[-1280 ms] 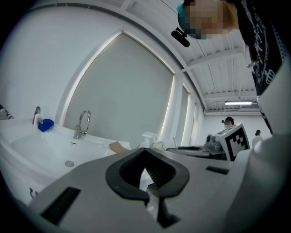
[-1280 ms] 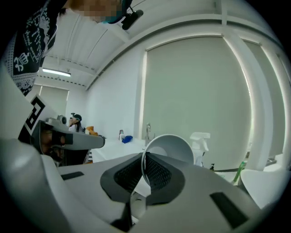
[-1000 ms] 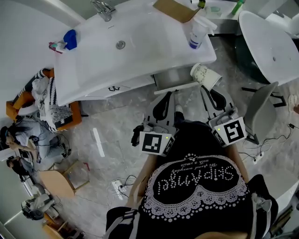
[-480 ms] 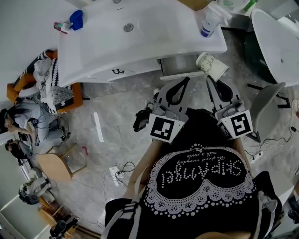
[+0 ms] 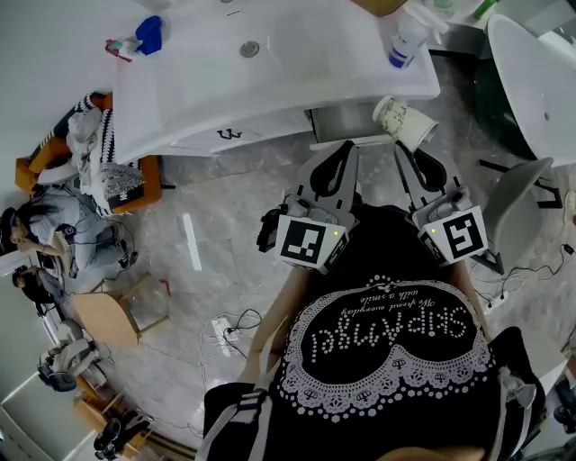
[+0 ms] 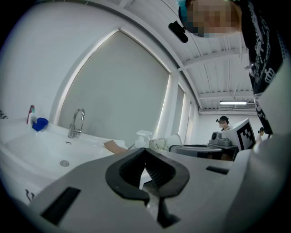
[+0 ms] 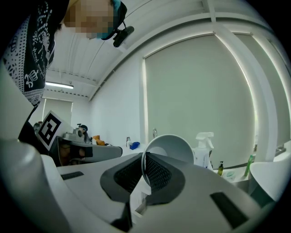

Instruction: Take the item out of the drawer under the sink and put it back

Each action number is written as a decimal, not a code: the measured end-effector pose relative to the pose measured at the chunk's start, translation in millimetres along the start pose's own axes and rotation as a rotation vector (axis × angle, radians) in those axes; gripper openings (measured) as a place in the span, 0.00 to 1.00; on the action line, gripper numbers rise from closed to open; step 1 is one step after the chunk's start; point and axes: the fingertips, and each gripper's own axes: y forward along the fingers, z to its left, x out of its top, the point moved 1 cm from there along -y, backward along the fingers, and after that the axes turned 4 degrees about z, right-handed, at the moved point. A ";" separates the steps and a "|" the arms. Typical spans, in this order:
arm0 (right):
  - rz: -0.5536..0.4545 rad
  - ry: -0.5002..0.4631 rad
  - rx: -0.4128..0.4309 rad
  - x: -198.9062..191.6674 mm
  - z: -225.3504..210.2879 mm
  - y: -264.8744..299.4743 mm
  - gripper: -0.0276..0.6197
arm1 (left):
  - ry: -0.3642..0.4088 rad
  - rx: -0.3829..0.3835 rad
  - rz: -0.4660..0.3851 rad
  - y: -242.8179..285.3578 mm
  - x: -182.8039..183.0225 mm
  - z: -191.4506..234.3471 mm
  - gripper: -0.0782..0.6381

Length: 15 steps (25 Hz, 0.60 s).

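A white paper cup point(image 5: 404, 122) with a faint print lies tilted in my right gripper point(image 5: 407, 151), which is shut on its rim just in front of the open grey drawer point(image 5: 340, 123) under the white sink point(image 5: 270, 67). In the right gripper view the cup's point(image 7: 170, 146) open mouth faces the camera, its rim pinched between the ribbed pads point(image 7: 154, 170). My left gripper point(image 5: 346, 153) hovers beside it, before the drawer front. In the left gripper view that gripper point(image 6: 145, 150) is shut with its tips touching and nothing between them.
On the sink top stand a spray bottle point(image 5: 407, 40), a blue item point(image 5: 150, 34) and a piece of brown cardboard point(image 5: 378, 7). A grey chair point(image 5: 513, 212) and a white tub point(image 5: 540, 63) are at the right. An orange crate of clothes point(image 5: 99, 176) sits left.
The head view has tipped, so the sink sits higher in the picture. Both grippers stay in front of the drawer, and the cup remains pinched in the right one.
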 end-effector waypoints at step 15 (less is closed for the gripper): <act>0.009 0.020 -0.024 -6.4 3.6 -9.4 0.08 | 0.023 -0.070 0.017 -3.4 -5.7 -15.0 0.11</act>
